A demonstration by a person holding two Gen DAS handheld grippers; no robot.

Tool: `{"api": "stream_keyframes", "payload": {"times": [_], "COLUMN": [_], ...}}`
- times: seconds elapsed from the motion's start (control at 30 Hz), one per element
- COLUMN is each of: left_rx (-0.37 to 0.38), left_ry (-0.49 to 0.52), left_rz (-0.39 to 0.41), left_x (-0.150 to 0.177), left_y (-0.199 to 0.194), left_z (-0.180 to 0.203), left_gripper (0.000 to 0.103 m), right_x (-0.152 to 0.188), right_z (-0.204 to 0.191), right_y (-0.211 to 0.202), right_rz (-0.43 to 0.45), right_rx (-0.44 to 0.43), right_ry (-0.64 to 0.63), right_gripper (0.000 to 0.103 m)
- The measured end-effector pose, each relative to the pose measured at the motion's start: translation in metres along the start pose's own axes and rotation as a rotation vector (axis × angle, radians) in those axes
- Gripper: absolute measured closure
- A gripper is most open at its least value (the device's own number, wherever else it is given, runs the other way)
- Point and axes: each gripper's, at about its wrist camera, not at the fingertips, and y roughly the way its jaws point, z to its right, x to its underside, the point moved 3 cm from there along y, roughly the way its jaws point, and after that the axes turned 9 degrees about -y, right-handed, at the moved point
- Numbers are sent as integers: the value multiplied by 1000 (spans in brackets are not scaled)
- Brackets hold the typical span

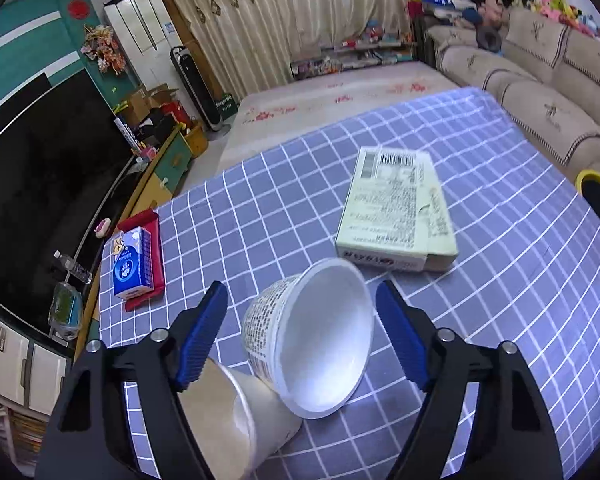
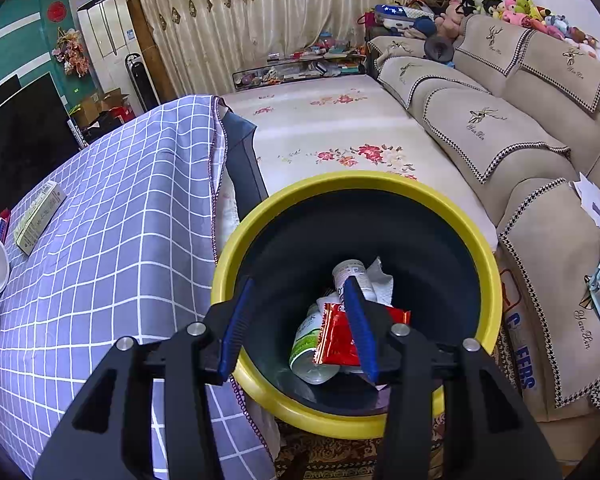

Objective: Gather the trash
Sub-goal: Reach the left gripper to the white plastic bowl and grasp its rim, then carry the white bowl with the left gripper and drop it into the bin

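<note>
- Left wrist view only: left gripper (image 1: 300, 332) spread wide above the checked tablecloth (image 1: 500, 240), blue pads either side of a white plastic cup (image 1: 312, 340) lying on its side, neither pad visibly touching it.
- Touching that cup, on the camera's side of it: a beige paper cup (image 1: 236, 416), also tipped over, partly hidden behind the left finger.
- Beyond the white plastic cup, near but apart: a pale green carton (image 1: 396, 216) lying flat, barcode end farthest away.
- Left of the white plastic cup, well apart, at the cloth's edge: a blue tissue pack (image 1: 134, 264) on a red tray (image 1: 156, 280).
- Right wrist view only: right gripper (image 2: 300, 320) spread open, holding nothing, poised over the mouth of a yellow-rimmed bin (image 2: 260, 216) standing just beside the table.
- Inside the bin: a red wrapper (image 2: 336, 340), a green-labelled bottle (image 2: 306, 340), crumpled white tissue (image 2: 382, 280) and a small white bottle (image 2: 352, 270).
- Shared: the carton, seen at the right view's left edge; the bin's rim peeking in at the left view's right edge.
</note>
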Motion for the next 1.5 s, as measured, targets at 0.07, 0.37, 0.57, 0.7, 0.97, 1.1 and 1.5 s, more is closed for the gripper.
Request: {"api": "stream_keyframes", "payload": {"times": [0.07,0.37,0.57,0.7,0.97,1.1,1.5], "left_rx": [-8,-45,-45,-19,50,108,359], "left_ry": [14,47,15,14,34,77,266], "left_rz": [-15,-23,13,43,89,124,129], "left_x": [2,3,-4,-8,-13,-14,-18], "left_y": [5,17,10,0,-28,-52,-66], "left_z": [1,8,3,7,34,65,227], "left_gripper": [31,49,84,96,96,96,96], "right_x": [0,-3,-3,-2,0,-1,3], "right_z": [-1,-6,-2,-1,0,5,42], "right_y": [0,-2,-5,-4,-5,-12,-59], "right_rz": [-2,3,6,5,9,27,98], "right_rx": [0,-6,-3,-8,-11,-5,70], "right_ry": [-1,-12,-5,2,7,21,50], "right_gripper": [58,58,58,58,58,58,58]}}
